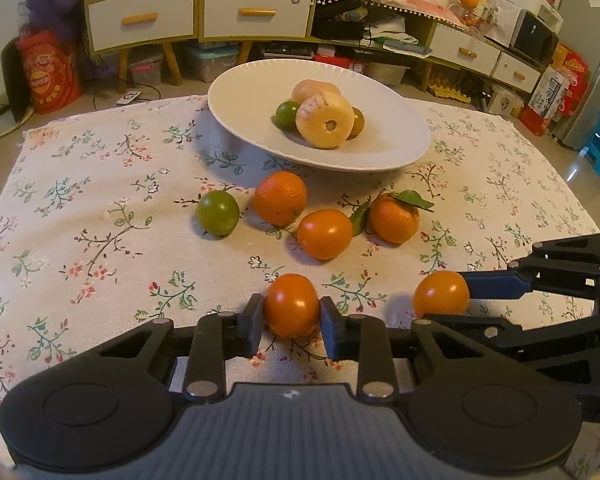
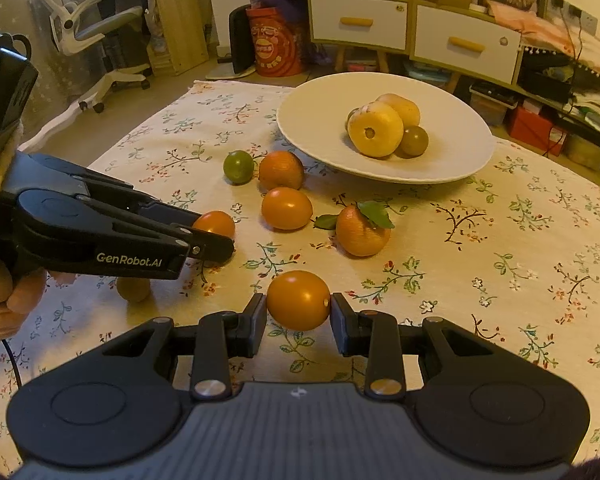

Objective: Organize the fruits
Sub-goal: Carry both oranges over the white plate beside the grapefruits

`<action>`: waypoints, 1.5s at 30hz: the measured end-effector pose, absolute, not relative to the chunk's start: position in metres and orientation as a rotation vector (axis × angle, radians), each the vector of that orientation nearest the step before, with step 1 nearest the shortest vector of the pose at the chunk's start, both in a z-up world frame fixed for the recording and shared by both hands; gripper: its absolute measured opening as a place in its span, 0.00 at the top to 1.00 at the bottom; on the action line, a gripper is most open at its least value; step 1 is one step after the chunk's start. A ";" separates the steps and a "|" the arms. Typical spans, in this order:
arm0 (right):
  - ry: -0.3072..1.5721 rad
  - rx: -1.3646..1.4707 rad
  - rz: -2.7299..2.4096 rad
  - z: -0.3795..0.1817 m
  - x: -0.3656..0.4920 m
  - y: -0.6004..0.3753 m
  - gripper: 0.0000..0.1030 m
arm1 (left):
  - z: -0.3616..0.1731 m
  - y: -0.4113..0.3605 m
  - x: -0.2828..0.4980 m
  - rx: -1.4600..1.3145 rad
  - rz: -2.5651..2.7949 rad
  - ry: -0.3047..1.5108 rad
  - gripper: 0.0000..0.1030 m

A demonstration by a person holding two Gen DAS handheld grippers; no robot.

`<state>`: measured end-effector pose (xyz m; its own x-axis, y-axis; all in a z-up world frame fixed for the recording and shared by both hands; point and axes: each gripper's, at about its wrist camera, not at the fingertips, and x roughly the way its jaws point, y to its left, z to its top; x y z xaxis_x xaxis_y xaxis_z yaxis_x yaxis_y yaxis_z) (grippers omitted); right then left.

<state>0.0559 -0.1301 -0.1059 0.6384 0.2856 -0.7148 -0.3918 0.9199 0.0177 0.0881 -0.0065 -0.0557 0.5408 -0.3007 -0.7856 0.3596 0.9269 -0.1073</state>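
Two smooth orange fruits sit at the near edge of the counter (image 1: 80, 184), each caught in a tool. The left tool (image 1: 292, 314) has its pads pressed against both sides of the left orange fruit (image 1: 292, 305), closed down snug on it with the fruit resting on the flowered cloth (image 2: 500, 240). The right tool (image 2: 299, 307) is likewise clamped on the right orange fruit (image 2: 299, 300), pads touching it left and right, fruit low against the cloth.

To my eye the step in hand is the lift and carry to the plate (image 1: 236, 96). It looks best to raise each fruit straight up before moving it forward, since the loose fruits lie between the tools and the plate and a low sweep could knock them rolling. The skins look slick and round, so a steady squeeze and an unhurried move seem wise. The two tools stand close beside each other, so one going first would likely avoid a bump.

Just beyond lie a third smooth orange fruit (image 1: 325, 234), a leafy tangerine (image 1: 394, 218), a dimpled orange (image 1: 280, 198) and a green fruit (image 1: 218, 213), all loose on the cloth.

The white plate, farther back, holds two pale yellow round fruits (image 1: 324, 120) leaning together, with a small green one (image 1: 286, 116) and a small brownish one (image 2: 414, 140) tucked beside them.
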 end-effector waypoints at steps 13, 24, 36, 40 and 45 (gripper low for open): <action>0.767 -0.125 0.373 -0.099 0.058 -0.136 0.70 | -0.043 -0.002 0.089 0.046 -0.383 0.888 0.92; 0.703 -0.058 0.337 -0.080 0.069 -0.150 0.70 | -0.023 0.001 0.101 -0.008 -0.356 0.828 0.92; 0.663 0.000 0.259 -0.075 0.095 -0.166 0.70 | -0.014 -0.018 0.125 -0.050 -0.356 0.769 0.92; 0.655 0.016 0.229 -0.075 0.106 -0.172 0.70 | -0.017 -0.026 0.136 -0.028 -0.355 0.750 0.92; 0.632 0.025 0.211 -0.074 0.120 -0.175 0.70 | -0.025 -0.031 0.151 -0.011 -0.355 0.744 0.92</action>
<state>0.1196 -0.1755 -0.0741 0.7860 0.2036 -0.5837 -0.1881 0.9782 0.0879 0.1511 -0.0313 -0.0253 0.6793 -0.3201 -0.6603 0.3121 0.9404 -0.1348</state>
